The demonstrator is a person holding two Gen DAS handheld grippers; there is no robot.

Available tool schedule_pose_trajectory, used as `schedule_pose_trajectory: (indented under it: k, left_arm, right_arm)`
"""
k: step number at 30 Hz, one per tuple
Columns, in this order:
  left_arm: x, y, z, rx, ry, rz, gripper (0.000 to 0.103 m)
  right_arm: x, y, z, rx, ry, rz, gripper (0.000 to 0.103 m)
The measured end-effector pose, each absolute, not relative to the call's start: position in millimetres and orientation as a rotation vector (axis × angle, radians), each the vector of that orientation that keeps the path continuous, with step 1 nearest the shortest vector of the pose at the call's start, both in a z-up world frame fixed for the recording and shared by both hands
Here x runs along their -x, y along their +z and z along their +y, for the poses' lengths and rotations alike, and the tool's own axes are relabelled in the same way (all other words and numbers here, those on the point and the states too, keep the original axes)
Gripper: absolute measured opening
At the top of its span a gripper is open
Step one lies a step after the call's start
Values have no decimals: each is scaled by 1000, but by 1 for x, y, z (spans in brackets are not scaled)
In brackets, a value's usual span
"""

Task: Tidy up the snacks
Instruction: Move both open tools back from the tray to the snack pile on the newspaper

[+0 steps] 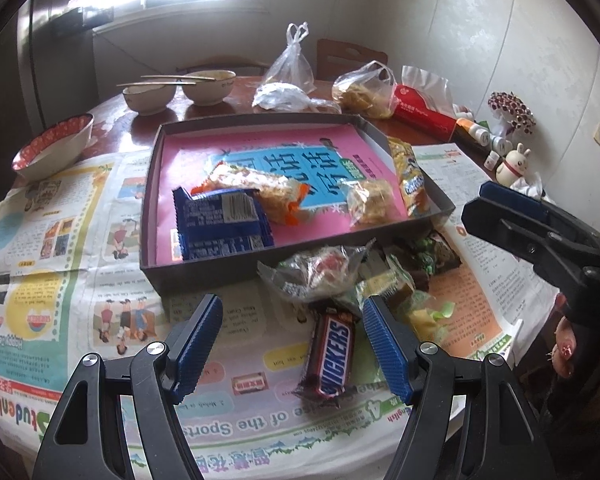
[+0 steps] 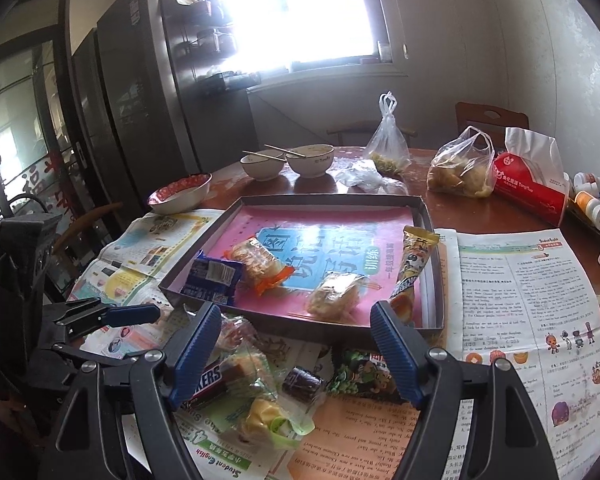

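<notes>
- Both tongs gape with nothing between the pads: left gripper [image 1: 292, 344] hangs over the loose pile, the Snickers bar [image 1: 332, 356] lying on the paper below its gap, untouched; right gripper [image 2: 296, 350] hangs over the same pile from the other side, clasping nothing
- We note the round wooden table [image 1: 140, 120], its near half spread with newspaper sheets [image 1: 60, 240]
- Shallow dark box [image 1: 204, 272] sits mid-table on the newspaper, lined with a pink and blue booklet [image 1: 300, 160]
- Already inside the box, as we count them: blue biscuit pack [image 1: 220, 220] at the near left corner, orange-ended cracker pack [image 1: 256, 192] overlapping it, clear-wrapped pastry [image 1: 370, 200] towards the right, long yellow snack stick [image 1: 408, 176] leaning along the right wall
- Outside, just beside the box's near wall, the unsorted pile: clear-wrapped sweet with a red centre [image 1: 320, 272], green-printed packet [image 2: 360, 372], small dark wrapped roll [image 2: 304, 384], yellow and green candy [image 2: 272, 416]
- Far side of the table, well apart from the box: two pale bowls with chopsticks across them [image 1: 180, 88], red-patterned bowl [image 1: 52, 148] at left, knotted plastic bags [image 1: 292, 64], red tissue pack [image 2: 532, 184]
- Right edge: small bottles [image 1: 488, 136] and a rabbit figurine [image 1: 514, 164]
</notes>
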State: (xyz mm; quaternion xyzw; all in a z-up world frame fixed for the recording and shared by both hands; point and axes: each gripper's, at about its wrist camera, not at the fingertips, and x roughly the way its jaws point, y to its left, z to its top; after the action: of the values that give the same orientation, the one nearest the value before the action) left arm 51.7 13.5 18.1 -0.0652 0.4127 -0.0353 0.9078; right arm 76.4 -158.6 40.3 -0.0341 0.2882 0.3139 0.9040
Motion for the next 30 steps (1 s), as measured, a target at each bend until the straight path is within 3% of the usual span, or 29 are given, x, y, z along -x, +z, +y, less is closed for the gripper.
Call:
schedule_pose_trajectory:
  k: [28, 30]
  left_arm:
    - [-51, -11, -1, 142, -98, 938, 74]
    - [-52, -12, -3, 137, -103, 941, 69]
  right_arm:
    - [-57, 28, -145, 158, 706, 626, 76]
    - [-56, 25, -143, 171, 710, 631, 76]
